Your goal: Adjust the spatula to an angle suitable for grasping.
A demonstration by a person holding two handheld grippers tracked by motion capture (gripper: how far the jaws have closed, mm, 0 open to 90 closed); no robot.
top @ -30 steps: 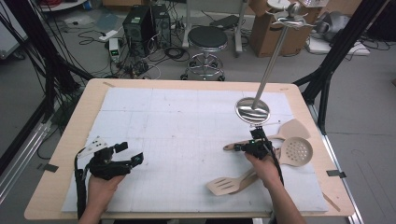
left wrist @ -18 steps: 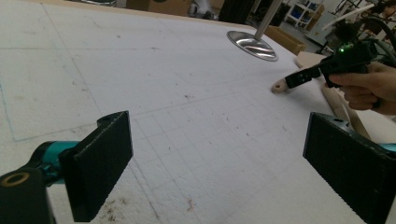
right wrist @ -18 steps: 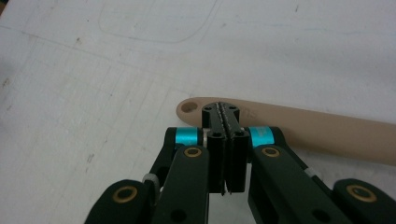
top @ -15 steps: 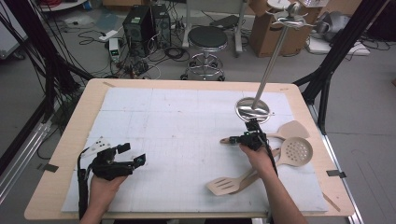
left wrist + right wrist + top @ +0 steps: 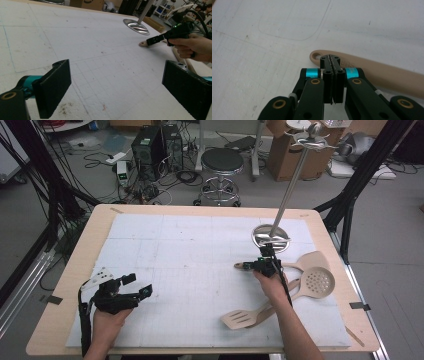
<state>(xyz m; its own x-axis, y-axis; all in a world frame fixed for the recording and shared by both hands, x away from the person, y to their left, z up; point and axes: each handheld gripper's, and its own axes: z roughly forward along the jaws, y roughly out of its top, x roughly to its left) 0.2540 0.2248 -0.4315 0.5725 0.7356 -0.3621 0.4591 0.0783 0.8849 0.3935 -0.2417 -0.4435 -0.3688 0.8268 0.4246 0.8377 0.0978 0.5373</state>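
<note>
The right gripper [image 5: 261, 265] has its jaws pressed together with nothing between them, and its tip is over the holed end of a beige spatula handle [image 5: 372, 71] that lies flat on the white mat [image 5: 190, 270]. Just behind this gripper stands the round metal base [image 5: 270, 236] of a tall stand, whose pole [image 5: 288, 195] rises at a slant. To the right of the hand lie a plain wooden spatula [image 5: 311, 261] and a perforated spoon [image 5: 317, 282], and a slotted turner [image 5: 240, 319] lies nearer the table edge. The left gripper [image 5: 131, 291], its jaws spread wide and empty, rests well apart on the left side of the mat.
</note>
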